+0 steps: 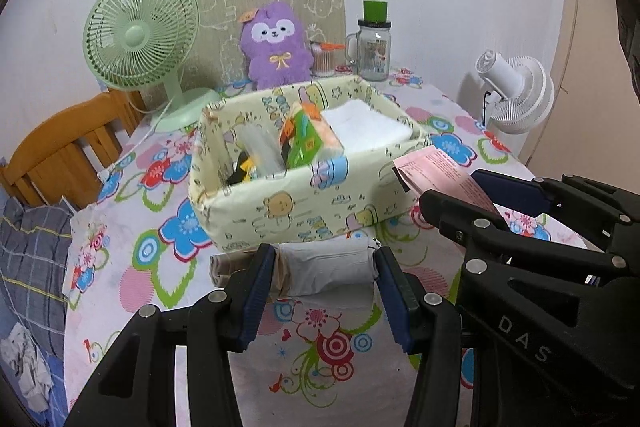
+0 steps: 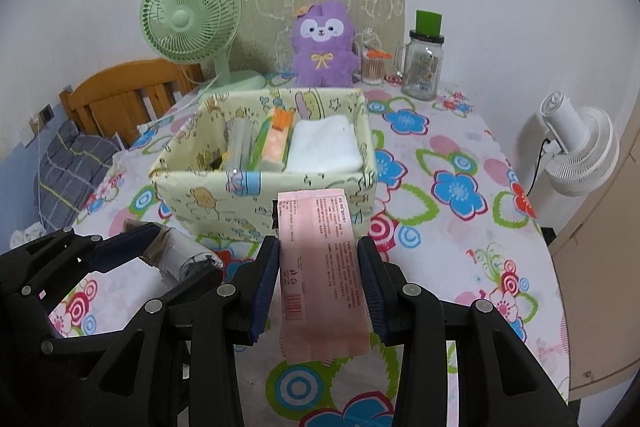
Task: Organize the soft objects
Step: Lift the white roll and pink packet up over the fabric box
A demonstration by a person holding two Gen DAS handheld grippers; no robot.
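Note:
A yellow fabric storage box [image 1: 280, 211] [image 2: 208, 199] stands mid-table holding a white folded cloth [image 1: 368, 125] [image 2: 324, 147], an orange-green tissue pack [image 1: 310, 139] [image 2: 274, 143] and a clear packet. My left gripper [image 1: 326, 267] [image 2: 160, 255] is shut on a grey-white rolled soft bundle [image 1: 328, 267] [image 2: 184, 255] just in front of the box. My right gripper [image 2: 320, 259] [image 1: 460, 187] is shut on a pink flat packet [image 2: 320, 267] [image 1: 440, 167], held above the table at the box's near right corner.
A purple plush toy [image 1: 276, 45] [image 2: 324, 43], green desk fan [image 1: 140, 35] [image 2: 192, 19], glass mug jar [image 1: 372, 47] [image 2: 424, 63] and cotton-swab pot [image 1: 324, 59] stand behind the box. A white fan [image 1: 516, 91] [image 2: 576, 147] stands right, a wooden chair [image 1: 68, 147] left.

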